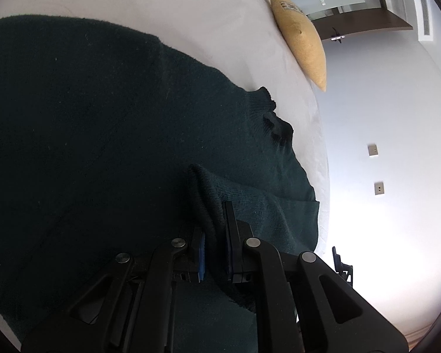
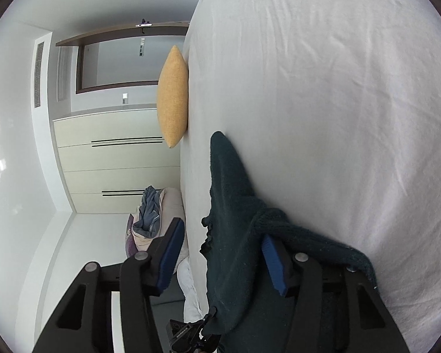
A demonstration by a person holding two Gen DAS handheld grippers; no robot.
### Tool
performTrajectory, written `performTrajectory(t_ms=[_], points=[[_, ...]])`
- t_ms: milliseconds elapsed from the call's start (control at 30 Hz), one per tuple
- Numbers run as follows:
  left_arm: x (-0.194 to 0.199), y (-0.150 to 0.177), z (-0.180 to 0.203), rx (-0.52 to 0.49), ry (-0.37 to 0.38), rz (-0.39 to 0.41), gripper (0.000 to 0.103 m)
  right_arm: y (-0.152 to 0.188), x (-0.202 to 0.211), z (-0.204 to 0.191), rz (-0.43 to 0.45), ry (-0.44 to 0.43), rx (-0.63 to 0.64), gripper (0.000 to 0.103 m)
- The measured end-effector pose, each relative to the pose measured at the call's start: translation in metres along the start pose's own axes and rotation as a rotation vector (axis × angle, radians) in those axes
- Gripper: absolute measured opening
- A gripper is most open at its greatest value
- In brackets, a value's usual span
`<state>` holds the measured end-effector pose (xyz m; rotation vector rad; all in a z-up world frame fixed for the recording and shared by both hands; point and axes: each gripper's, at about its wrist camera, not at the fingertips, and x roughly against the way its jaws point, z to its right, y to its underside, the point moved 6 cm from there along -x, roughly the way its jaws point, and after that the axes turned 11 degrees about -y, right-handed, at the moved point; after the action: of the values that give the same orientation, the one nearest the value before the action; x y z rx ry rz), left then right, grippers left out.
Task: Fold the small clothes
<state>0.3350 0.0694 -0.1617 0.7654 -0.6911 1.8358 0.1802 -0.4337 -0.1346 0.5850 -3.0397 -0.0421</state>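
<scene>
A dark green knit sweater (image 1: 88, 117) lies spread over the white bed sheet (image 1: 191, 14) and fills most of the left wrist view. My left gripper (image 1: 214, 223) is shut on a raised fold of the sweater's edge, pinched between its black fingers. In the right wrist view another part of the sweater (image 2: 229, 182) rests on the sheet (image 2: 338, 88) and drapes over the blue pad of the right-hand finger (image 2: 275, 264). My right gripper (image 2: 222, 229) stands open around this fabric. Its left-hand pad (image 2: 170, 256) is clear of the cloth.
A yellow pillow (image 1: 302, 38) (image 2: 173, 97) leans at the bed's far edge. A heap of other clothes and bedding (image 2: 150, 214) lies beyond the bed's side. Cream drawers (image 2: 108, 158) and a white wall with sockets (image 1: 372, 150) stand behind.
</scene>
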Motion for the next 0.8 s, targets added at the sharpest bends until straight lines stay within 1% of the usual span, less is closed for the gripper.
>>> performTrajectory(t_ms=[133, 167, 200, 233, 300, 367, 467, 633, 700, 800], points=[[-0.004, -0.001, -0.008, 0.006, 0.024, -0.004, 0.009, 0.007, 0.01, -0.003, -0.001, -0.02, -0.011, 0.056], [-0.005, -0.001, -0.009, 0.007, 0.027, -0.007, 0.009, 0.009, 0.015, -0.007, 0.001, -0.021, -0.009, 0.059], [-0.005, -0.002, -0.01, 0.007, 0.028, -0.011, 0.01, 0.01, 0.023, -0.011, 0.013, -0.025, -0.006, 0.066], [-0.004, -0.002, -0.011, 0.004, 0.025, -0.016, 0.01, 0.009, 0.03, -0.014, 0.031, -0.023, -0.003, 0.068], [-0.005, -0.001, -0.005, -0.002, 0.015, -0.021, 0.01, 0.005, 0.044, -0.021, 0.069, 0.013, 0.017, 0.074], [-0.004, -0.003, -0.004, -0.013, 0.0, -0.02, 0.011, 0.002, 0.048, -0.03, 0.077, 0.04, 0.045, 0.074], [-0.002, -0.003, -0.002, -0.031, -0.022, -0.019, 0.012, 0.003, 0.033, -0.046, 0.029, 0.046, 0.097, 0.074], [0.005, -0.005, 0.001, -0.071, -0.074, -0.009, 0.015, 0.022, -0.016, -0.066, -0.111, 0.08, 0.215, 0.074], [0.015, -0.009, -0.002, -0.087, -0.116, 0.017, 0.018, 0.03, -0.033, -0.069, -0.165, 0.096, 0.249, 0.074], [0.037, -0.017, -0.01, -0.08, -0.22, 0.087, 0.019, 0.038, -0.051, -0.07, -0.219, 0.119, 0.291, 0.074]])
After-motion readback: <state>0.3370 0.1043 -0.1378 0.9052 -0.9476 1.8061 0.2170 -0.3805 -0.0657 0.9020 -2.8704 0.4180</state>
